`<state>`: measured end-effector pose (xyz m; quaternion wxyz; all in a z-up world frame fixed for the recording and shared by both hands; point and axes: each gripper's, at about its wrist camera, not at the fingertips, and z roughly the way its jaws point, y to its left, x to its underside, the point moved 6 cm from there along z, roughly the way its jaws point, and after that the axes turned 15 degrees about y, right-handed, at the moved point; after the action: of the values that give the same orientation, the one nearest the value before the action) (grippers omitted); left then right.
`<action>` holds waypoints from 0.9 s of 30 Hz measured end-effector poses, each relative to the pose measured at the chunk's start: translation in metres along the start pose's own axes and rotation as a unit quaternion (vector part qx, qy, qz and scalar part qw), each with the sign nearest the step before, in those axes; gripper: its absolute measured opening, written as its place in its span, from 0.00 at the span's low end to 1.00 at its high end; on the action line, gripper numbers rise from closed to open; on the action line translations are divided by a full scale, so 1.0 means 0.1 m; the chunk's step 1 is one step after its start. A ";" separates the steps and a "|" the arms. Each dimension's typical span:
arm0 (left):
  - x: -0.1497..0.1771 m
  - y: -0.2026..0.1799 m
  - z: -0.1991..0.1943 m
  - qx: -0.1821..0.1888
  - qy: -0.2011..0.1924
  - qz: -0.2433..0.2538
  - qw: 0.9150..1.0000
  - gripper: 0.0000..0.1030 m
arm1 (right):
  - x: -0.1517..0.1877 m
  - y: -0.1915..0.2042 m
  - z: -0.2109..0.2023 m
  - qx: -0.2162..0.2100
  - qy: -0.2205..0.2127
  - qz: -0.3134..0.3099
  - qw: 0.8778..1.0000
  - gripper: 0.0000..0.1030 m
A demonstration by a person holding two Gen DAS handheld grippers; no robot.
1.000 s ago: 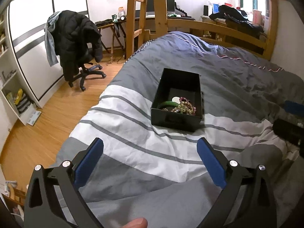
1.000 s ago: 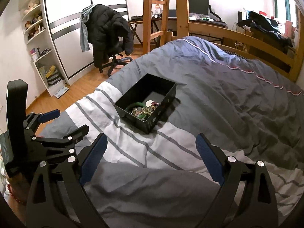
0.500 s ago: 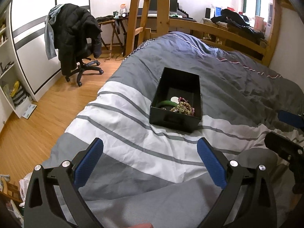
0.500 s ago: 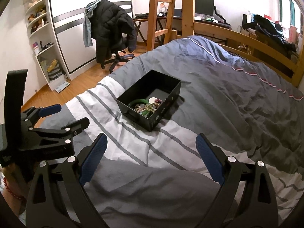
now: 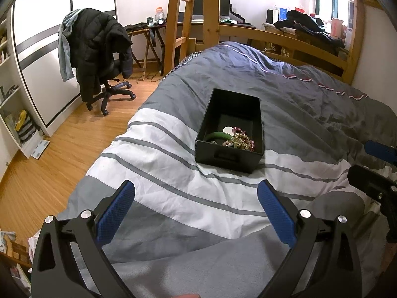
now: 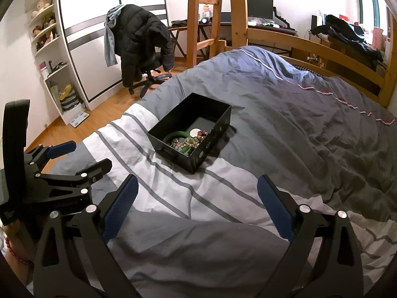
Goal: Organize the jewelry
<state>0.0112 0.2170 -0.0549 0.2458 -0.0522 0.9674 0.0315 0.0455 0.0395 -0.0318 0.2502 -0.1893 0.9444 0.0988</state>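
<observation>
A black open box stands on the striped duvet; it also shows in the right wrist view. Inside it lie a green bangle, a white round piece and a heap of beaded jewelry; the heap also shows in the right wrist view. My left gripper is open and empty, held over the duvet short of the box. My right gripper is open and empty, also short of the box. The left gripper shows at the left of the right wrist view.
The bed has a wooden frame and a ladder. An office chair with a black jacket stands on the wooden floor to the left. White shelves line the left wall. A desk with a monitor is at the back.
Both grippers have drifted slightly, so the box sits a little differently in each view. Both stay open and empty. The box and jewelry have not moved.
</observation>
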 end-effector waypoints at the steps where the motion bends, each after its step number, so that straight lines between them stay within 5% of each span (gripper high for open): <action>1: 0.00 0.00 0.00 0.000 0.001 0.000 1.000 0.95 | 0.00 0.00 0.00 0.000 0.000 0.000 1.000 0.95; 27: 0.02 -0.01 0.01 -0.005 -0.002 0.003 1.000 0.95 | 0.04 0.00 0.07 -0.004 0.006 0.008 1.000 0.95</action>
<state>0.0097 0.2164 -0.0563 0.2477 -0.0504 0.9668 0.0371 0.0456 0.0402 -0.0395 0.2429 -0.1837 0.9469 0.1029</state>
